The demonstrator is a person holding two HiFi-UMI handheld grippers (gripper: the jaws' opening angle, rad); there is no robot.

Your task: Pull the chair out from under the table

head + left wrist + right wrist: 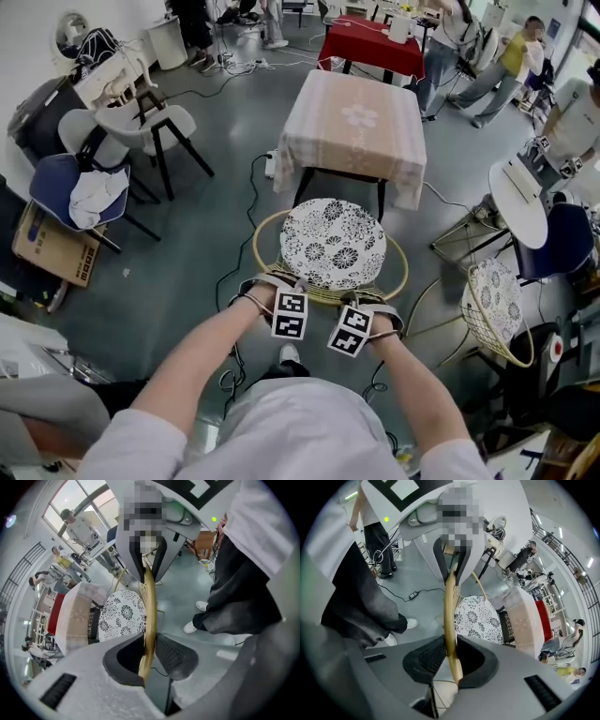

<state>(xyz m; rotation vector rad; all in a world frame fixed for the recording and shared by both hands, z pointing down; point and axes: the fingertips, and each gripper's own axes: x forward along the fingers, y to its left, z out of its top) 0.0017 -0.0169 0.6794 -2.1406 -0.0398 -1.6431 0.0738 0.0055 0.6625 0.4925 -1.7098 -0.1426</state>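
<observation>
The chair has a round black-and-white floral cushion and a gold wire rim. It stands just in front of the table with the pale patterned cloth, its far edge near the table's front. My left gripper and right gripper both grip the near back rim, side by side. In the left gripper view the gold rim runs between the pads of the left gripper. In the right gripper view the rim is pinched by the right gripper.
A second wire chair stands at the right beside a white round table. White and blue chairs and a cardboard box crowd the left. Cables lie on the grey floor. People stand by the red table.
</observation>
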